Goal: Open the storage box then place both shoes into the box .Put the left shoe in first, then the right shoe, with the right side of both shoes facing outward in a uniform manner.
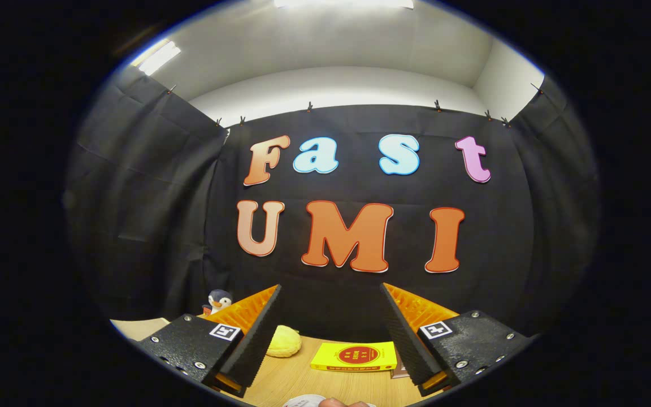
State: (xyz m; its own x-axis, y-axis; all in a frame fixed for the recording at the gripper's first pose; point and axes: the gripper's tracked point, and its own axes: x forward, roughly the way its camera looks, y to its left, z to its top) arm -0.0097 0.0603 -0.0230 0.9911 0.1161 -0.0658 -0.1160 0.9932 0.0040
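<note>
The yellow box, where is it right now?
The yellow box lies flat on the wooden table, between the open gripper's fingers, right of the yellow bun.

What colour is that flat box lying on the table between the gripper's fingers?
The flat box is bright yellow with a red round mark, seen in the gripper view.

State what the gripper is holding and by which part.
Nothing is held. The gripper is open, its fingers wide apart above the wooden table, with a yellow box lying beyond them.

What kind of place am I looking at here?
Probably a small recording booth inside an ordinary room: black cloth is clipped up as walls around a wooden table, and the open hand-held gripper points over a yellow box and toy penguin.
</note>
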